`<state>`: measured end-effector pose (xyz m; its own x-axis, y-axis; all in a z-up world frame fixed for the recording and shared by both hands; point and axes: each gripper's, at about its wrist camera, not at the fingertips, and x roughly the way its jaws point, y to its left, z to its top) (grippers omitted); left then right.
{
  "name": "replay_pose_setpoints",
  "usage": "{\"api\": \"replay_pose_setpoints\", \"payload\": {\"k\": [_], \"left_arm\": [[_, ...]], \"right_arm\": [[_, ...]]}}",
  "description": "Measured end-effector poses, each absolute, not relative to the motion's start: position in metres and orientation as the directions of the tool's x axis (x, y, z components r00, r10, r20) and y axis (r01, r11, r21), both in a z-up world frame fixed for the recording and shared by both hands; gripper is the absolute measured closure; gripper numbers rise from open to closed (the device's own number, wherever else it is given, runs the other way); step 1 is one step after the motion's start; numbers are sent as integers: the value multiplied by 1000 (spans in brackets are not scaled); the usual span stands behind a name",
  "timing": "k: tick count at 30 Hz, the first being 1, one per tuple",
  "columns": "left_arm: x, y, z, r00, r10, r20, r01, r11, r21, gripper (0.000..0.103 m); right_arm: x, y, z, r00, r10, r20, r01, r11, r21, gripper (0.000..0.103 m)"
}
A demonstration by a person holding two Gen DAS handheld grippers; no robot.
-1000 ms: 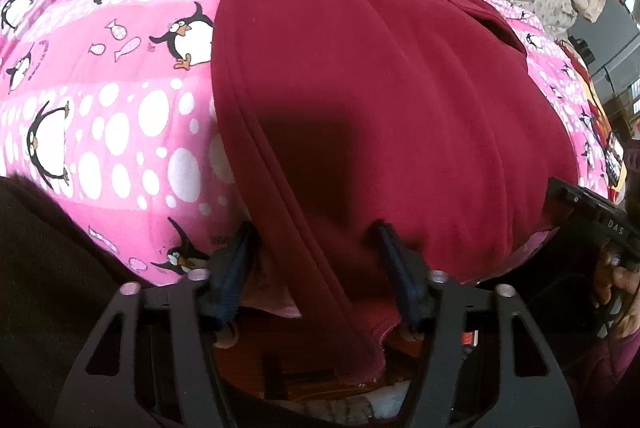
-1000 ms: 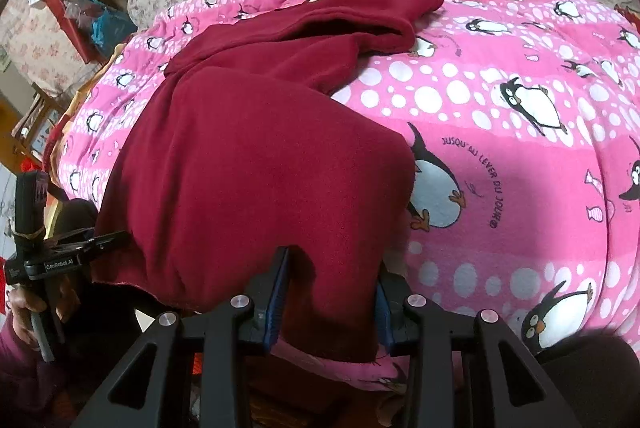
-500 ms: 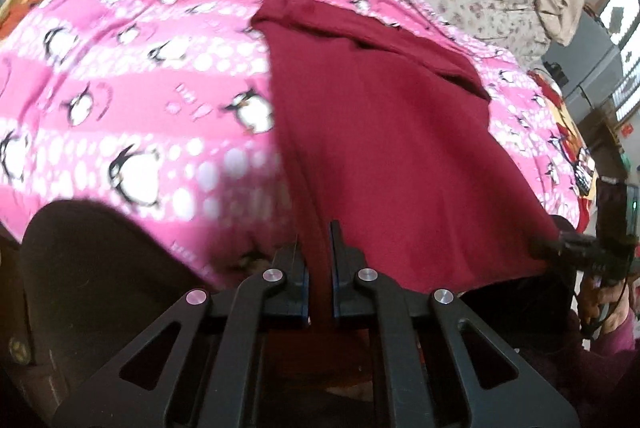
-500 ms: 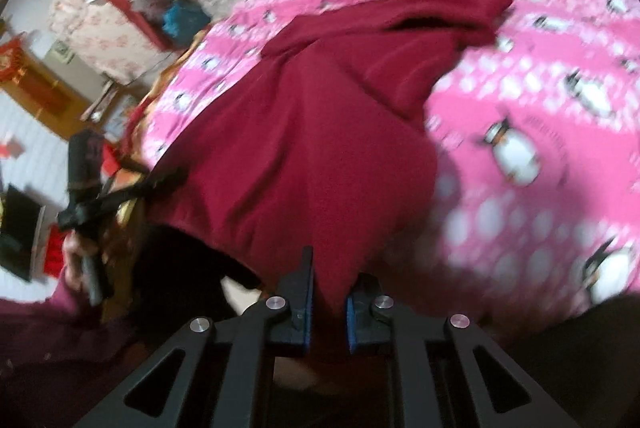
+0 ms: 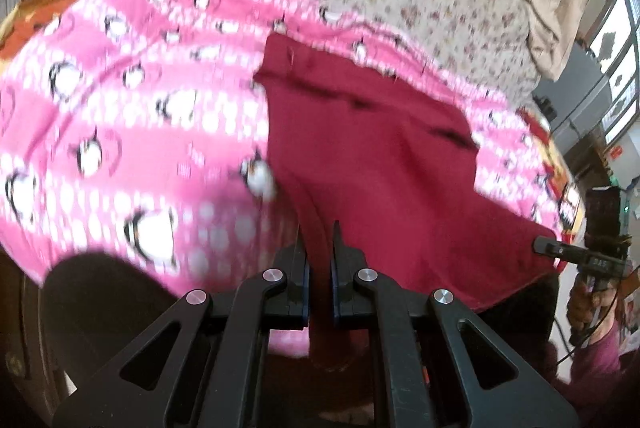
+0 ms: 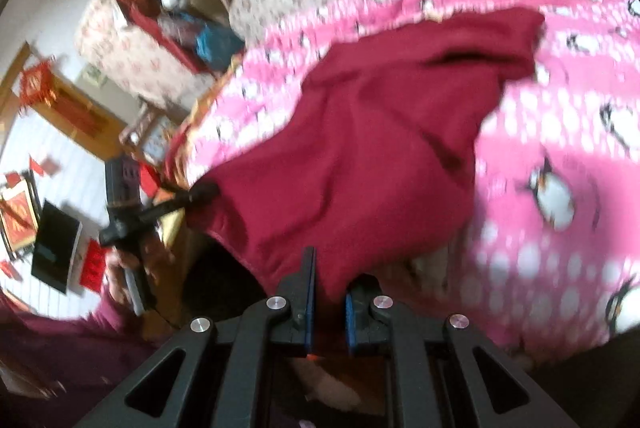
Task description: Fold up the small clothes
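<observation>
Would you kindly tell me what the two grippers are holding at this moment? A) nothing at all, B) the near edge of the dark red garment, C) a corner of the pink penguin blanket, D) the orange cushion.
B: the left gripper and the right gripper each have their jaws shut on the near edge of the dark red garment, which lies on the pink penguin blanket.

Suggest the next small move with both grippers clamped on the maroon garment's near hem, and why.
Probably carry the hem forward toward the far edge. The left gripper and right gripper each pinch a near corner of the maroon garment, which lies on the penguin blanket.
</observation>
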<state>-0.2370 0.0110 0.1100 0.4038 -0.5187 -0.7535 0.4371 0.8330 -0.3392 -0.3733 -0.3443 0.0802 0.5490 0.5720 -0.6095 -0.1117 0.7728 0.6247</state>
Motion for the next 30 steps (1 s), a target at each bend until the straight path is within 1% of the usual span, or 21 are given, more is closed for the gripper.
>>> {"api": "replay_pose_setpoints", "payload": {"k": [5, 9, 14, 16, 22, 25, 30], "left_arm": [[-199, -2, 136, 471, -515, -716, 438, 841, -317, 97], [-162, -20, 149, 496, -514, -700, 438, 844, -309, 97], [-112, -57, 148, 516, -490, -702, 439, 855, -274, 97], [-92, -71, 143, 512, -482, -711, 437, 859, -268, 97], [-29, -105, 122, 513, -419, -749, 400, 889, -223, 97], [2, -111, 103, 483, -408, -775, 358, 899, -250, 97], [37, -121, 78, 433, -403, -806, 331, 903, -273, 97]], "right_arm": [[-347, -359, 100, 626, 543, -560, -106, 770, 629, 92], [-323, -380, 117, 666, 512, -542, -97, 781, 617, 92], [-283, -407, 131, 717, 458, -525, -60, 791, 608, 92], [-264, -420, 131, 733, 423, -532, -33, 804, 594, 92], [-199, -456, 107, 726, 375, -576, 79, 787, 612, 92], [-172, -471, 94, 720, 341, -605, 127, 792, 598, 92], [-129, -495, 61, 706, 354, -613, 202, 729, 654, 92]]}}
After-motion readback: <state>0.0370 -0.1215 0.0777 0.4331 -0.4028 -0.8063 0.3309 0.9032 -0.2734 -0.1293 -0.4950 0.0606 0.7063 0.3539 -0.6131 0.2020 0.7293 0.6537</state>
